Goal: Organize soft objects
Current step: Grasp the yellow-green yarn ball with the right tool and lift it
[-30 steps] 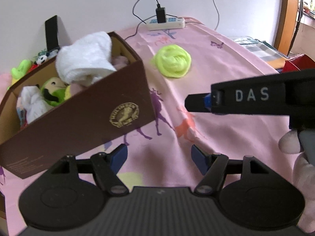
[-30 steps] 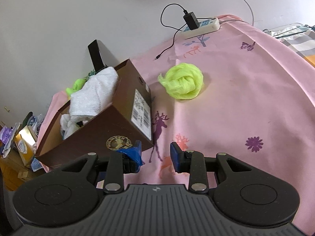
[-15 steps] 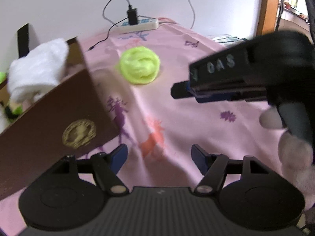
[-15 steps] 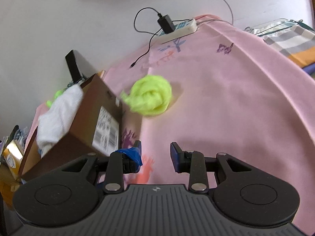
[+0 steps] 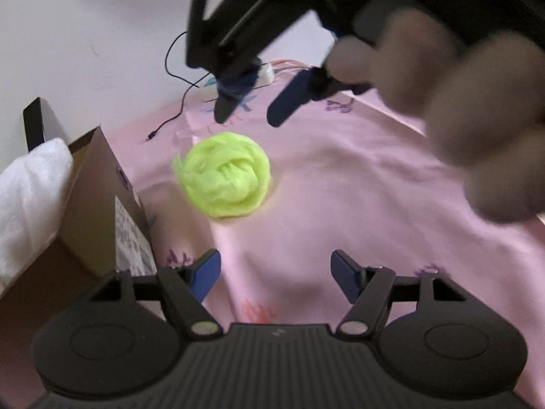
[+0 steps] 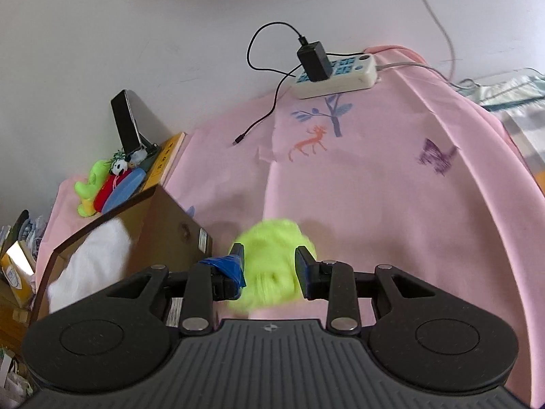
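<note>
A neon yellow-green soft ball (image 5: 223, 179) lies on the pink printed cloth (image 5: 340, 204), just right of a brown cardboard box (image 5: 95, 184). A white towel (image 5: 30, 184) sticks out of that box. My right gripper (image 5: 250, 114) hangs open just over the far side of the ball, held by a hand (image 5: 460, 102). In the right wrist view the ball (image 6: 272, 238) appears blurred between the spread fingers of the right gripper (image 6: 269, 259), and the pads do not press it. My left gripper (image 5: 274, 272) stands open and empty in front of the ball.
The box (image 6: 163, 218) with the towel (image 6: 92, 259) stands left of the ball. A white power strip (image 6: 337, 75) with a black charger and cable lies at the far edge by the wall. A phone on a stand (image 6: 126, 119) and small toys (image 6: 105, 187) sit behind the box.
Both grippers have moved right, away from the box front and toward the ball. The right gripper came across the left view and now hangs over the ball. Neither jaw opening changed visibly.
</note>
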The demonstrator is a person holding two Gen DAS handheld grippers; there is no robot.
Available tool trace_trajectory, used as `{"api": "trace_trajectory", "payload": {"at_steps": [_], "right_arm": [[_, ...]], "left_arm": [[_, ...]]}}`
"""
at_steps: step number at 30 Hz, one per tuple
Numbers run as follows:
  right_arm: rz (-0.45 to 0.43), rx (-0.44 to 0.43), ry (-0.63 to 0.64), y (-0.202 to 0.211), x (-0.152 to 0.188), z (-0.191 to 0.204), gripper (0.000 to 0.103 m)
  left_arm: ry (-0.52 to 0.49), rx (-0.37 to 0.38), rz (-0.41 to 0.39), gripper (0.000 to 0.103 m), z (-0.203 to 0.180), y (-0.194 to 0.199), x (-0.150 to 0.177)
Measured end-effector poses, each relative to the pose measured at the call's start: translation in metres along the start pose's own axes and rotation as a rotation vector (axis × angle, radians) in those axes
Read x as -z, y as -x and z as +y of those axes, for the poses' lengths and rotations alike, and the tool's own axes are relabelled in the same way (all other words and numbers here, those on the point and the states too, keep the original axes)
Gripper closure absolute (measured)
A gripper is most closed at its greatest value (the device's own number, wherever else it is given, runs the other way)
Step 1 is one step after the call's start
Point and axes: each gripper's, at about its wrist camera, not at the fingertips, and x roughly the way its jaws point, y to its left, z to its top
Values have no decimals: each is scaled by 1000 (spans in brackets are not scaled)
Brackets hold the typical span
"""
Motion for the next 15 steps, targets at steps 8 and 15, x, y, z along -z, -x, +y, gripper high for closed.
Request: {"api": "trace_trajectory", "payload": {"at_steps": [8,15], "right_arm": [[100,-6,-1,-53,-24,-11,88],[147,-46,-1,-69,-29,-20,87]], "left_arm": [[35,-34,-8,32,6,-26,-13],[106,-67,-6,31,23,-50,-26]]}}
